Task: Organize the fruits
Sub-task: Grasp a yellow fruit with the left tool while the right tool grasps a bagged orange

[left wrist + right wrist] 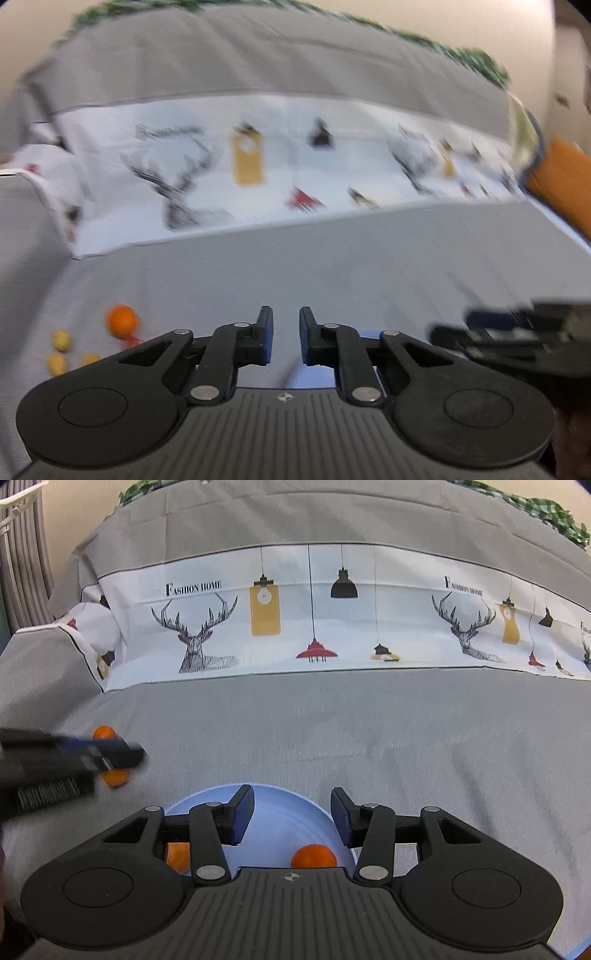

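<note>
Grey bedspread (pixel 332 720), soft and faintly ribbed, serves as the work surface, with a pale blue bowl (pixel 288 812) as landmark. Two smooth round oranges (pixel 314 856) sit inside it; two more (pixel 115 777) lie loose on the cloth left of the bowl, so the left gripper (pixel 122 755) is nearer them. Small yellow fruits (pixel 61 339) lie further left. Right gripper (pixel 292 818) hovers over the bowl, jaws wide and empty; the left's jaws stand narrowly apart, gripping nothing.

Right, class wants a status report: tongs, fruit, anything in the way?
Both tongs open, empty: left, right. Two oranges in blue bowl, more loose on grey bedspread. Nothing in the way.
</note>
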Demonstrator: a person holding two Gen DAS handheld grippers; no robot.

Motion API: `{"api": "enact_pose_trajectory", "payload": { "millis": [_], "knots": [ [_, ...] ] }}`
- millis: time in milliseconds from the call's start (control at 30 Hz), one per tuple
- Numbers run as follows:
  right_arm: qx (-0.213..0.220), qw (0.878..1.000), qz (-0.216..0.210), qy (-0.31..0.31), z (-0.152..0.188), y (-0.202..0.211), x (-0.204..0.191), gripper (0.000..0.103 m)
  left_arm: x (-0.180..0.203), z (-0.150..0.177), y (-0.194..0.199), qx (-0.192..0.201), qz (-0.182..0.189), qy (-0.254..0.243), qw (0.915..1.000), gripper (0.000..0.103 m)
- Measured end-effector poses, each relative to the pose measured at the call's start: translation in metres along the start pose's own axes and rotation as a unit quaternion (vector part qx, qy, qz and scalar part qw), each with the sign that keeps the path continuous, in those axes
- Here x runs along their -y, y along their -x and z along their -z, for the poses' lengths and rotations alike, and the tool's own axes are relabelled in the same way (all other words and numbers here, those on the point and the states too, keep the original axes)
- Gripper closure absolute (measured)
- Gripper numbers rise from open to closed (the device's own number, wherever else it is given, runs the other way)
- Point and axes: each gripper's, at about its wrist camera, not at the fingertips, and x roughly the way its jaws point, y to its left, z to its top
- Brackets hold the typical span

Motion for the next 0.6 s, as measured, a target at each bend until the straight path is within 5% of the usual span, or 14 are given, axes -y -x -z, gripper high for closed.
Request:
{"api": "enact_pose_trajectory", "payload": {
  "millis": [233, 400, 600],
  "knots": [
    [0.032, 0.999, -0.025, 0.004, -0.007, 0.003, -0.013, 0.074, -0.052, -0.018, -0.004, -0.008, -0.026, 0.087, 0.9958, 0.089],
    [0.043, 0.996, -0.067, 0.034, -0.01, 0.0, -0.042, 0.075, -0.098, -0.02, -0.013, -0.024, -0.065, 0.144, 0.9872, 0.089],
    [0.046, 0.99, -0.12, 0.064, -0.017, -0.014, -0.082, 0.075, -0.165, -0.005, -0.027, -0.078, -0.122, 0.269, 0.9521, 0.089]
  ]
}}
